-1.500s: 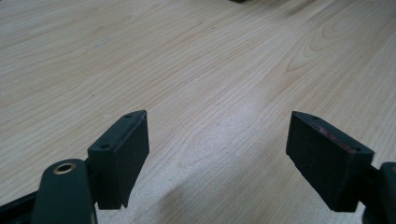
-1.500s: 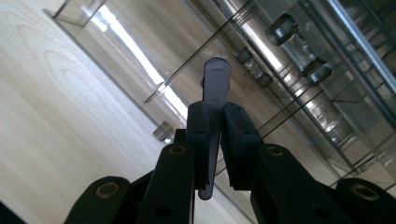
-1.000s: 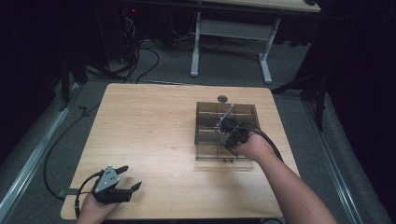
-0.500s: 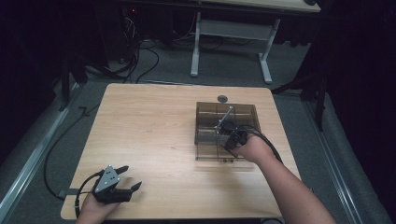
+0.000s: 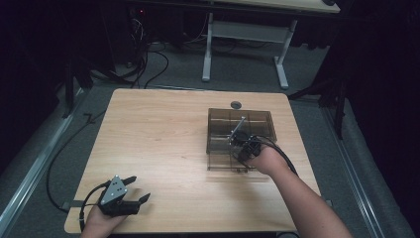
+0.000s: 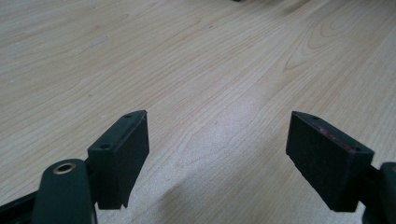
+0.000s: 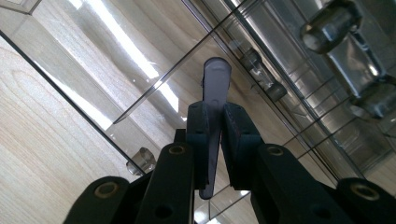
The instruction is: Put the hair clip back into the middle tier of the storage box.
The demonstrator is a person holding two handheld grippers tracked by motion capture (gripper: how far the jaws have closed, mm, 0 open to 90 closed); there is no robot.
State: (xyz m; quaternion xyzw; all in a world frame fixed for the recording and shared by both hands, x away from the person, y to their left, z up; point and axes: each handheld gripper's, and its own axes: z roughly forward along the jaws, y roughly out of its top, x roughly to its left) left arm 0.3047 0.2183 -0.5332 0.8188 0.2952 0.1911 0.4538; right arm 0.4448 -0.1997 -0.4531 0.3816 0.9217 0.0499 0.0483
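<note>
We are finding the left gripper (image 5: 137,189) sitting at the near left corner of the wooden table (image 5: 158,139), close to the front edge, its jaws spread wide over bare wood with nothing between them; broad open tabletop is lying ahead of it and to its right. The right gripper (image 5: 236,139) is reaching over the clear compartmented organizer box (image 5: 218,115) on the table's right half, its jaws pinched narrow on a thin translucent divider strip (image 7: 215,88) that is standing above the box's partitions; the box's right wall is sitting near the table's right edge. A small round grommet (image 5: 236,104) is lying just beyond the box. Grey floor, cables (image 5: 148,64) and a white-legged desk (image 5: 245,37) are surrounding the table in a dark room. Against the earlier frames, we are seeing no evident change in either gripper's position.
</note>
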